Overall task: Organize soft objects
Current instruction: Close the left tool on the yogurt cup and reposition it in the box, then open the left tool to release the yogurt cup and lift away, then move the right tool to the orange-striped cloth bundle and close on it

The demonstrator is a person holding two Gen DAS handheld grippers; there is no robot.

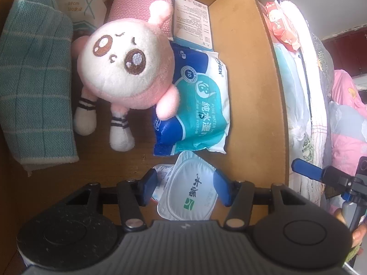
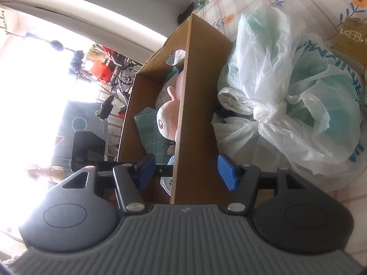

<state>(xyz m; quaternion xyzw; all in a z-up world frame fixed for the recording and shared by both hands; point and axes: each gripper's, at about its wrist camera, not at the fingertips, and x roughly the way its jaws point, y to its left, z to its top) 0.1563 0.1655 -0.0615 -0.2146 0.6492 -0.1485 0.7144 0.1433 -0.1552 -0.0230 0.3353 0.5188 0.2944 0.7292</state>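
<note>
Pouch, white and foil-topped, is lying between the left tool's pads low in the box, beside the wipes and plush. Pads look touching; firm pinch unconfirmed. Judged light, squashy, slippery: grip its flanks. Right tool is standing spread astride the box wall.

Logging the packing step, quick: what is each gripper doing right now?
Left gripper: closed on the white pouch, over the cardboard box.
Right gripper: jaws open, straddling the box wall without pressing it.
</note>
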